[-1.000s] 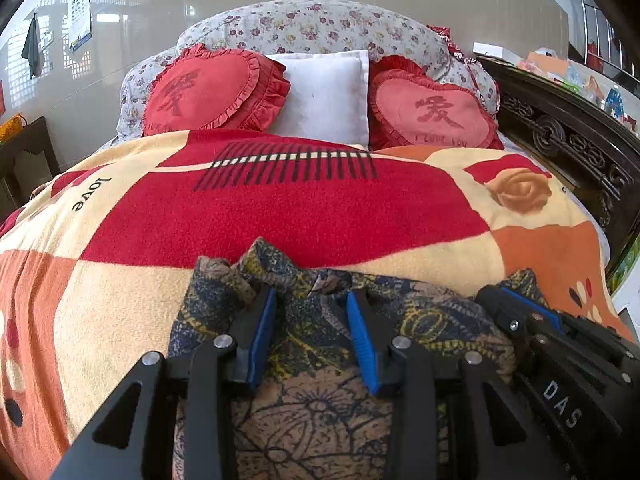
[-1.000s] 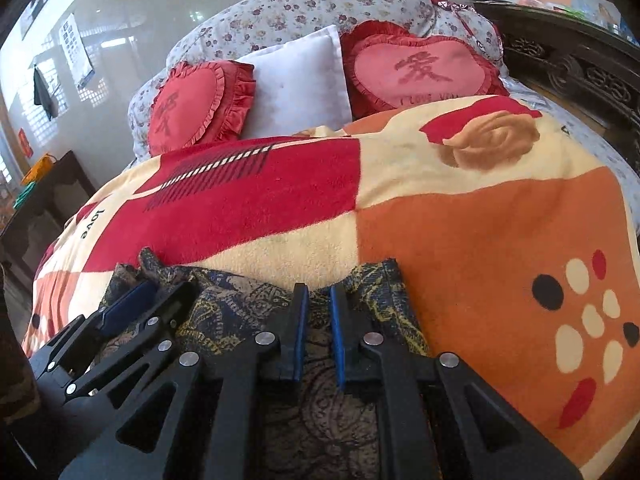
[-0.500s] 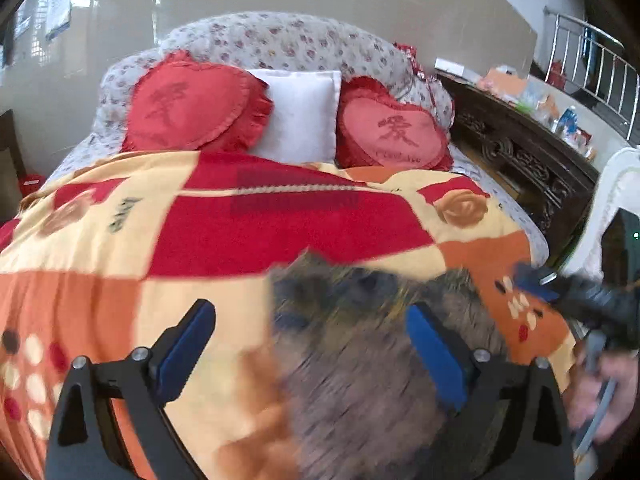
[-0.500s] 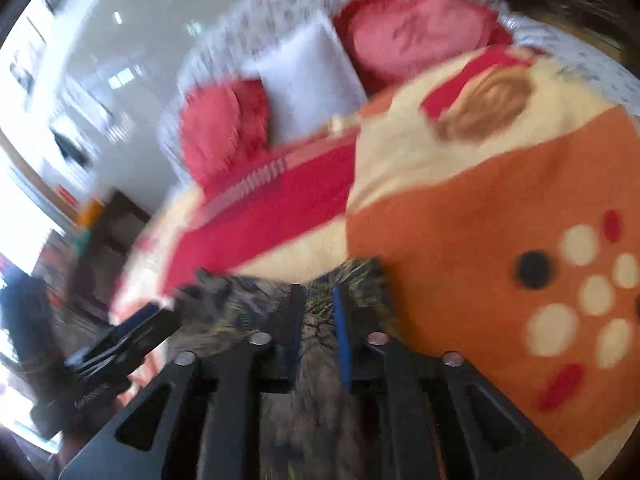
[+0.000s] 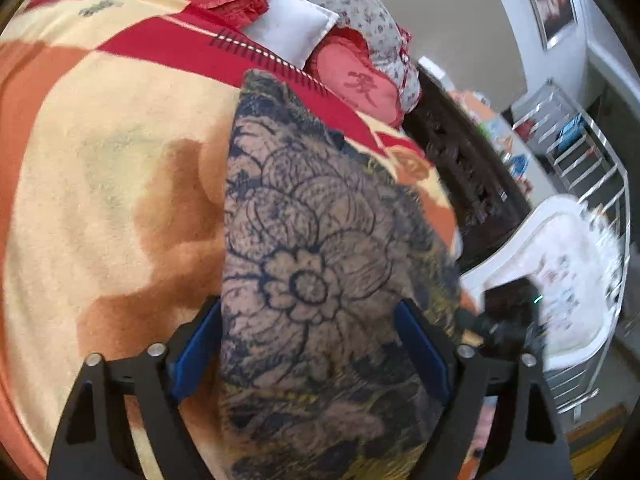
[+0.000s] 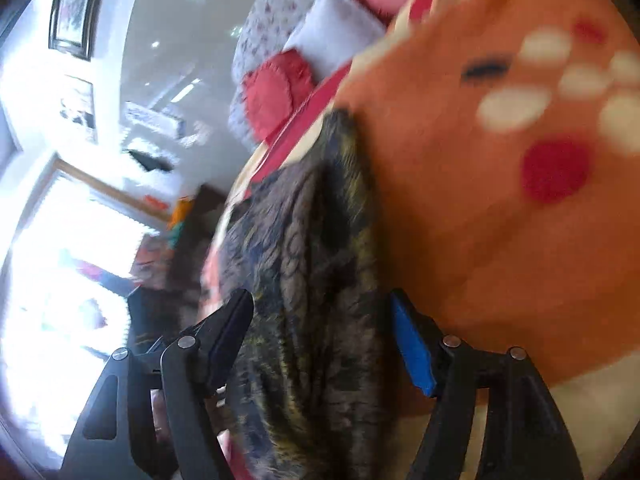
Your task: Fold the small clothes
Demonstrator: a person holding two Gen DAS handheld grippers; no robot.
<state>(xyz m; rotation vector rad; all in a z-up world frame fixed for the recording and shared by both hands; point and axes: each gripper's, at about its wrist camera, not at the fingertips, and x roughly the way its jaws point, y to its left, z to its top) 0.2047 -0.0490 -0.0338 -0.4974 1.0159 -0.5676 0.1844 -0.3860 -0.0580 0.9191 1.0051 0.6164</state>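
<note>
Under both your grippers lies the bed's fleece blanket (image 5: 100, 184) in orange, cream and red, with the dark floral-print garment (image 5: 316, 280) spread on it. Your left gripper (image 5: 310, 354) has just been closing a little, yet its jaws stand wide, the garment between the blue pads (image 5: 196, 354) (not pinched). Your right gripper (image 6: 322, 340) has just been opening; it straddles the cloth, loose.
</note>
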